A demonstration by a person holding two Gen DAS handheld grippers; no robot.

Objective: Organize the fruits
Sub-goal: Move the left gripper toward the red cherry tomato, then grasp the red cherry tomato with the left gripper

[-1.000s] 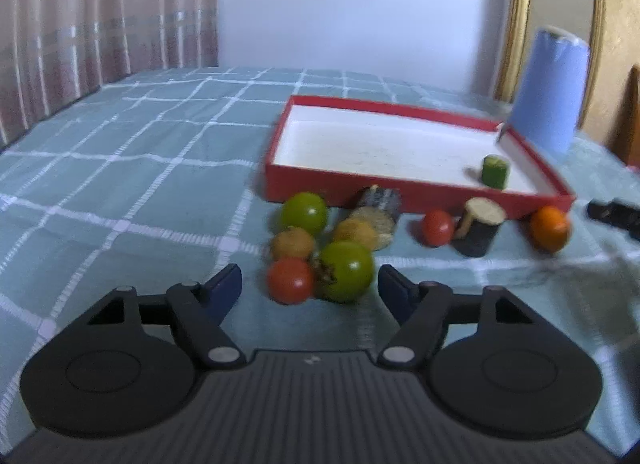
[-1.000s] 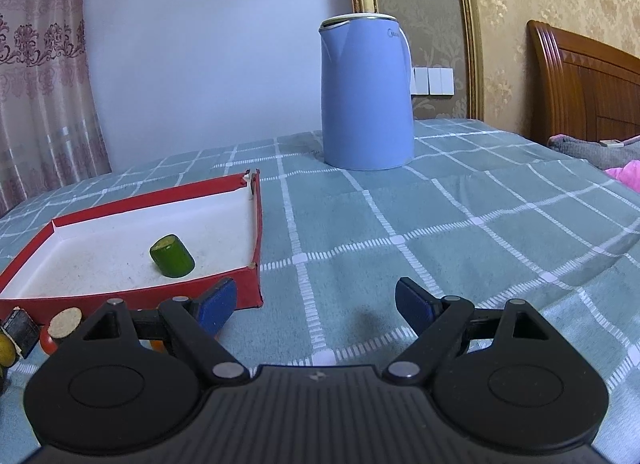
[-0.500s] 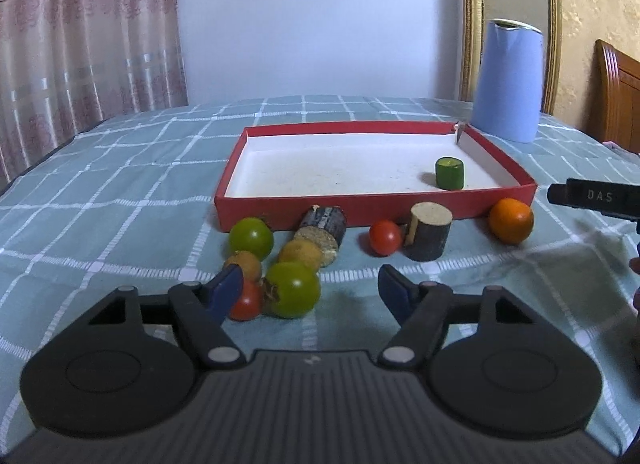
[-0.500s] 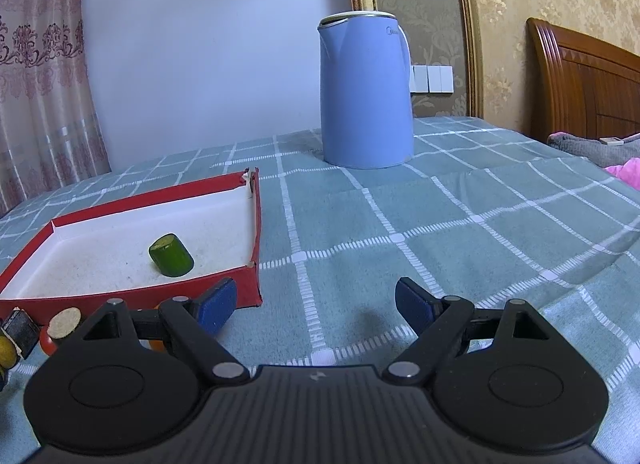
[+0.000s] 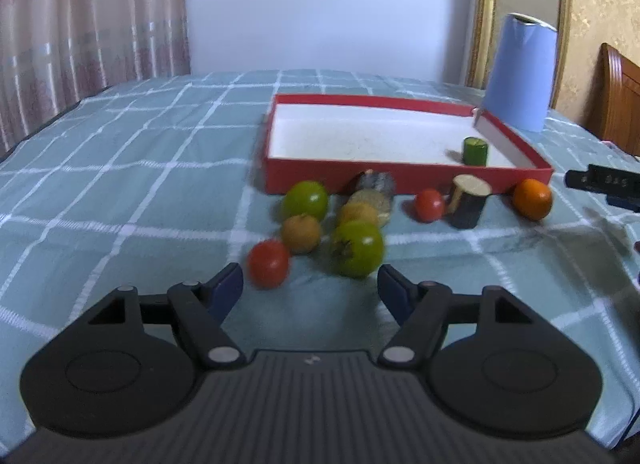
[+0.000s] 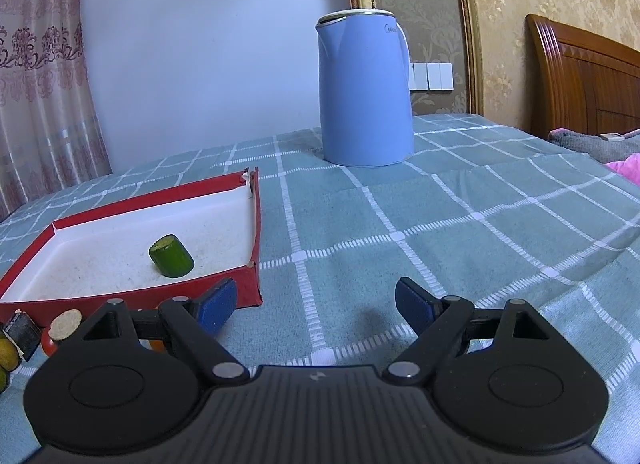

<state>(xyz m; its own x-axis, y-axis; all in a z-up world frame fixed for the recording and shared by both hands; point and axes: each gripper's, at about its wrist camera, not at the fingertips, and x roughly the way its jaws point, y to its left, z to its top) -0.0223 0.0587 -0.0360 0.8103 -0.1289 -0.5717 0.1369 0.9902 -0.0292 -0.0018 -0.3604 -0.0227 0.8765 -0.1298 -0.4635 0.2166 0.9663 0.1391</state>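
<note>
My left tool [image 5: 310, 284] gapes empty, squared up on the green tomato [image 5: 356, 248] outside the red tray [image 5: 404, 173]. Right tool [image 6: 316, 306] open too, parked clear.

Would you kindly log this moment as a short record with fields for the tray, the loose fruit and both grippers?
tray: red tray, holds only a green cylinder piece
loose fruit: red tomato and green tomato nearest the left gripper; orange by the tray's right corner
left gripper: jaws open, empty
right gripper: jaws open, empty, over tablecloth
background: blue kettle
</note>
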